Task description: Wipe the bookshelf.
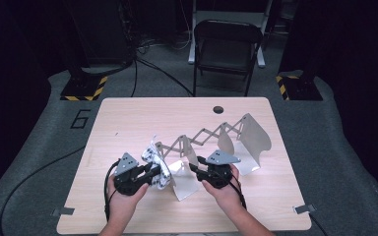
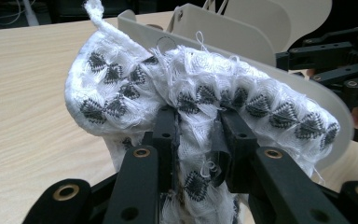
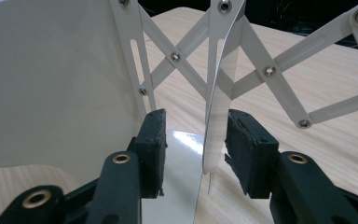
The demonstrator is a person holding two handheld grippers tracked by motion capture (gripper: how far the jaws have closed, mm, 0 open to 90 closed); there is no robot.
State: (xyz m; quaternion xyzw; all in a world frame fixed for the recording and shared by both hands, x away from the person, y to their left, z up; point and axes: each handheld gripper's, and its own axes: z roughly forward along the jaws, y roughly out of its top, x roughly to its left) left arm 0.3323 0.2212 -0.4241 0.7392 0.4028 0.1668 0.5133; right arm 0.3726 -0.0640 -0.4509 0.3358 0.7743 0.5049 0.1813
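Draping the cloth w/ left gripper clamped on it could shove the rack, since right gripper jaws gape, plate loose btwn them.

The cloth is white woven fabric, rough and frayed. The rack looks like smooth glossy metal. The table is matt pale wood.
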